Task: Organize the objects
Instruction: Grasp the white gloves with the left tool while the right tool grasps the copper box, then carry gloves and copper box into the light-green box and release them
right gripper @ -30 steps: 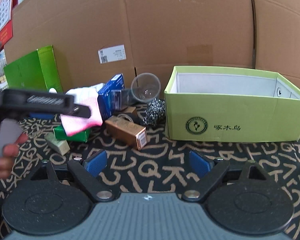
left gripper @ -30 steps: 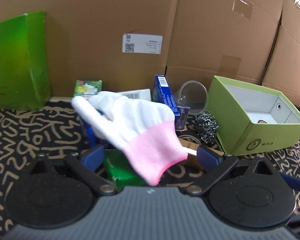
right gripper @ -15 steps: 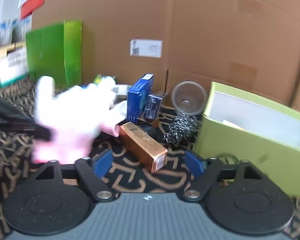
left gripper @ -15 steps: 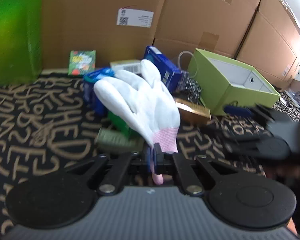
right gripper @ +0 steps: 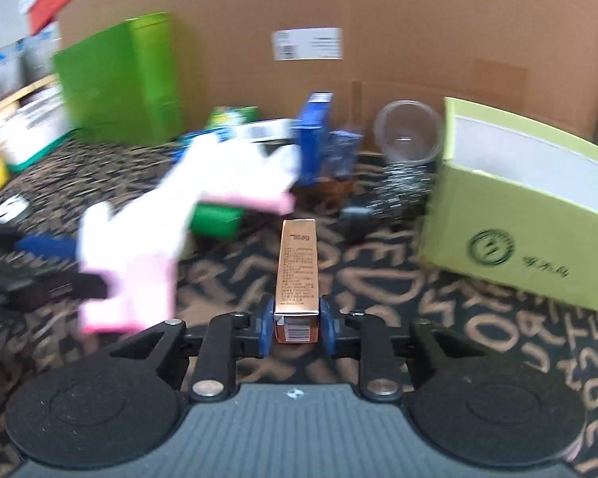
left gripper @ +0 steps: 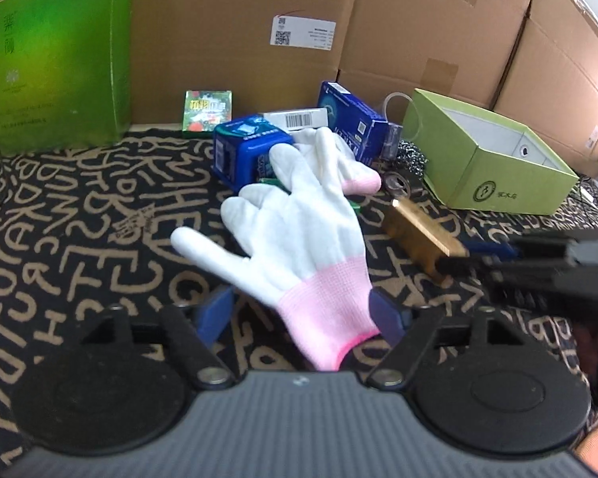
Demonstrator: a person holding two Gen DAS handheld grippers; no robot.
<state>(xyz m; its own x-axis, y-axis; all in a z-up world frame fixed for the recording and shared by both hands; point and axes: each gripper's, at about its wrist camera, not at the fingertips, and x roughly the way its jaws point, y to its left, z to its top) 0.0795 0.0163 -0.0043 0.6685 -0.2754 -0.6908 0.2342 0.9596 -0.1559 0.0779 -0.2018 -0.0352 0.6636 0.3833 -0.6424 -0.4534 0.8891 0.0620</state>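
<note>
Carton [right gripper: 297, 275] lengthwise, pointing away from tongs [right gripper: 295, 324]

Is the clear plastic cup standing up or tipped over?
Tipped over. The clear plastic cup lies on its side against the cardboard wall, its round mouth facing the camera, beside the light green box.

Knitted cloth glove [left gripper: 307, 239], glossy gold carton [right gripper: 297, 267], matt cardboard wall [left gripper: 227, 32].

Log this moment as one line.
left gripper: opening, white glove between jaws | right gripper: closing on gold box
</note>
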